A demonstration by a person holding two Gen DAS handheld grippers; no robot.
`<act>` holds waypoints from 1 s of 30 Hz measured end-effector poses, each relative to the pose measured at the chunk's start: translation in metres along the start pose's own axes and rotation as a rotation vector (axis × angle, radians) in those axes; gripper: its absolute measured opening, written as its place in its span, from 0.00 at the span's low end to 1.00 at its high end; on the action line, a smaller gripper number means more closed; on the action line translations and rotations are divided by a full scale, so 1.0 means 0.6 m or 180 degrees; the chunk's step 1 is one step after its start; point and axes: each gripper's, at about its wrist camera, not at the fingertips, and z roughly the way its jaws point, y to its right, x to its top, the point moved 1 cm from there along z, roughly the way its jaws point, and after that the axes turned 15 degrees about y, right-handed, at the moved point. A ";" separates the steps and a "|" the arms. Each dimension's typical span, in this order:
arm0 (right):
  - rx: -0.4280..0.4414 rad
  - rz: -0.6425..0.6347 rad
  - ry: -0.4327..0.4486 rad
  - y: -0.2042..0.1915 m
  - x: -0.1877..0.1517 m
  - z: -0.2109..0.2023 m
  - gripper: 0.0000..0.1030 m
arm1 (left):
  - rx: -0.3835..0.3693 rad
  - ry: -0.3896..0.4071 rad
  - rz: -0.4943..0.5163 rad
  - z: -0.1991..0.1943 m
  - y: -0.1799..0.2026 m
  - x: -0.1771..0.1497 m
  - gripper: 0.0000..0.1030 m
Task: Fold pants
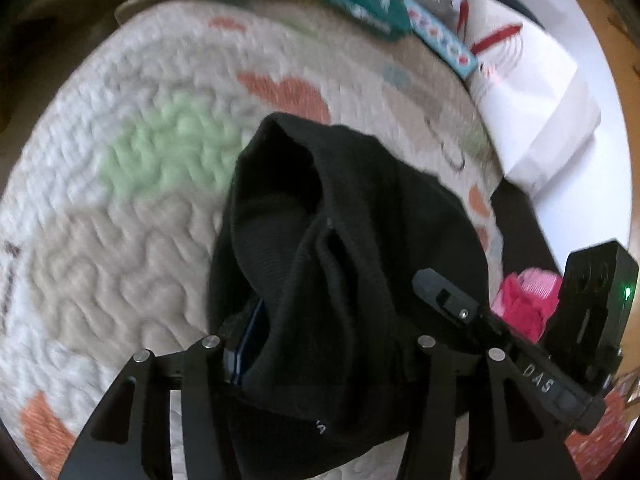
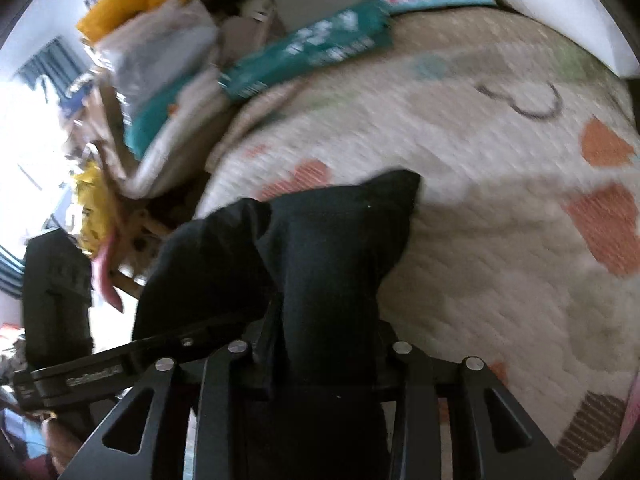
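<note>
The black pants [image 1: 360, 200] hang bunched over a quilted cream bedspread [image 1: 120, 220]. In the left wrist view my left gripper [image 1: 320, 332] is shut on a thick fold of them, and a blue pad [image 1: 250, 340] shows at the cloth's left side. A black finger of the other gripper [image 1: 452, 300] reaches in from the right, close against the same bundle. In the right wrist view my right gripper [image 2: 324, 344] is shut on a hanging fold of the pants [image 2: 332, 240], whose corner points up over the bedspread [image 2: 500, 260]. Both sets of fingertips are hidden by cloth.
Teal boxes [image 1: 360, 4] and a white bag with red stripes [image 1: 520, 72] lie along the bed's far edge. A pink cloth [image 1: 528, 300] sits at the right. In the right wrist view, piled bags and a yellow item [image 2: 132, 8] crowd the left side beyond the bed edge.
</note>
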 end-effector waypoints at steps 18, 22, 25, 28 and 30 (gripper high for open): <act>-0.0341 0.0326 0.0010 0.079 -0.043 -0.059 0.80 | 0.0146 0.0051 -0.0561 -0.090 -0.103 -0.009 0.67; -0.0493 0.0150 0.0146 0.055 -0.038 -0.091 0.80 | 0.0311 0.0152 -0.0677 -0.113 -0.121 -0.005 0.67; -0.0656 -0.0185 0.0460 0.011 -0.028 -0.127 0.80 | 0.0357 0.0292 -0.0703 -0.150 -0.122 -0.012 0.67; -0.0378 -0.0268 0.0563 -0.048 -0.011 -0.133 0.80 | 0.0481 0.0495 -0.0636 -0.190 -0.124 -0.018 0.67; -0.0107 -0.0223 0.0493 -0.079 -0.005 -0.114 0.80 | 0.0643 0.0670 -0.0543 -0.214 -0.124 -0.016 0.67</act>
